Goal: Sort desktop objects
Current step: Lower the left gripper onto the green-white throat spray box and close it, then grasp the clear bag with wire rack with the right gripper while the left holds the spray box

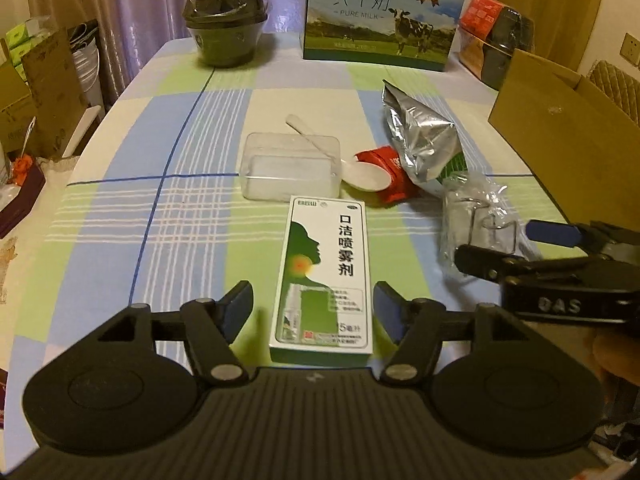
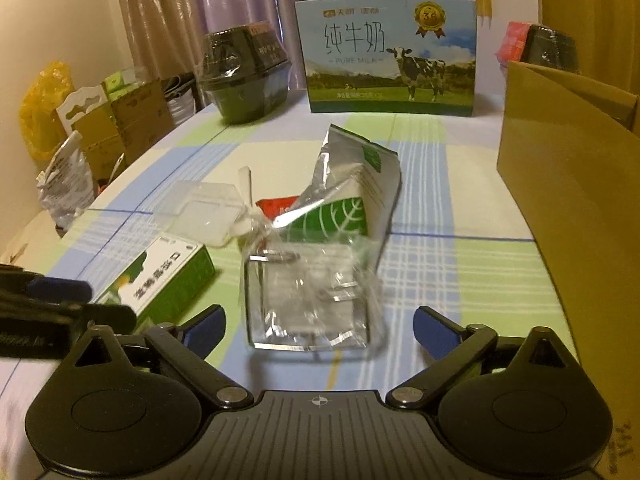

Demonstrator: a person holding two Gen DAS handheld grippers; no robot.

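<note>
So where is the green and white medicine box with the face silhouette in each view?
Left wrist view: green and white medicine box lies low in the centre, between the open left gripper fingers.
Right wrist view: it lies at lower left.
Shared landmark: blue pure-milk carton at the table's far edge.

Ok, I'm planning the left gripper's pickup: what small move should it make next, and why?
Probably ease the left gripper a little forward and close on the green-and-white spray box. Its jaws are open, the box lies flat between the fingers, aligned lengthwise, and the clear plastic container sits just beyond, so only a short advance seems safe.
</note>
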